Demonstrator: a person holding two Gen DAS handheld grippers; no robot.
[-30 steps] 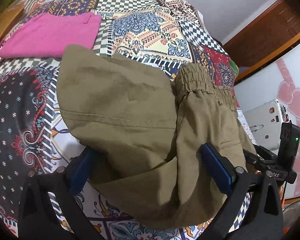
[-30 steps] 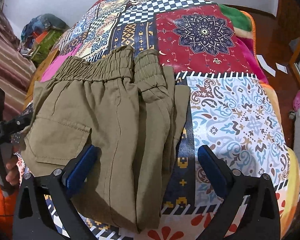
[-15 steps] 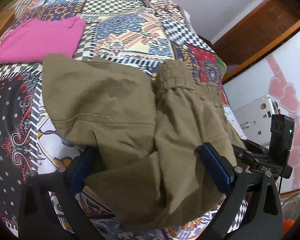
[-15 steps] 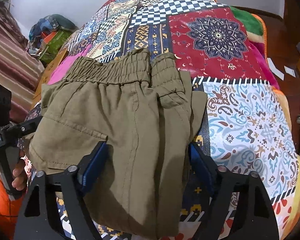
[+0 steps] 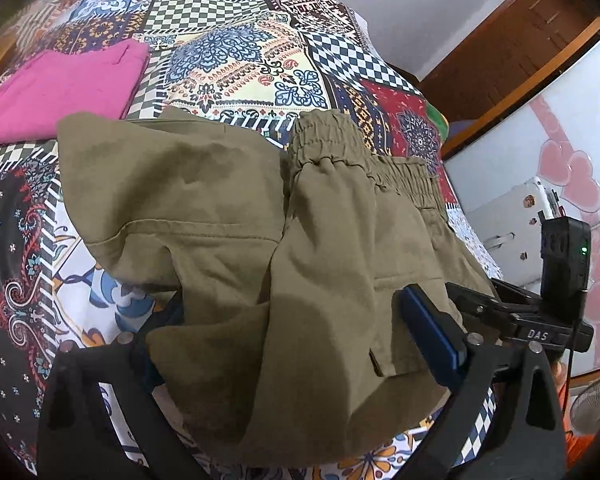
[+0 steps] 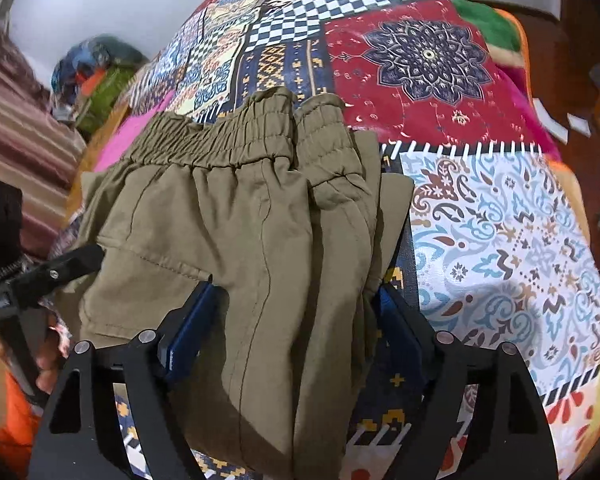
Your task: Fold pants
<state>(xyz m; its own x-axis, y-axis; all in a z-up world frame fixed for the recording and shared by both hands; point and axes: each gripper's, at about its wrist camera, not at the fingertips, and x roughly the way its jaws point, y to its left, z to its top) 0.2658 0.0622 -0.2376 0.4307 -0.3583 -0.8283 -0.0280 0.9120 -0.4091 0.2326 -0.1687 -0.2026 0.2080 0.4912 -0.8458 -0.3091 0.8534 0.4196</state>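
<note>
Olive-green pants lie folded in layers on a patchwork bedspread; the elastic waistband is at the far end. My left gripper is open, its blue pads either side of the near folded edge, the left pad partly hidden under cloth. My right gripper is part closed, its pads pressing the sides of a bunched fold of the pants. The right gripper's body shows at the right in the left wrist view, and the left gripper's body at the left in the right wrist view.
A folded pink garment lies on the bed beyond the pants to the left. A white cabinet with pink hearts stands off the bed's right side. A pile of clothes sits at the bed's far left corner.
My right gripper has moved forward onto the pants and narrowed from wide open until its pads squeeze the fold. My left gripper stayed open and shifted slightly around the near edge.
</note>
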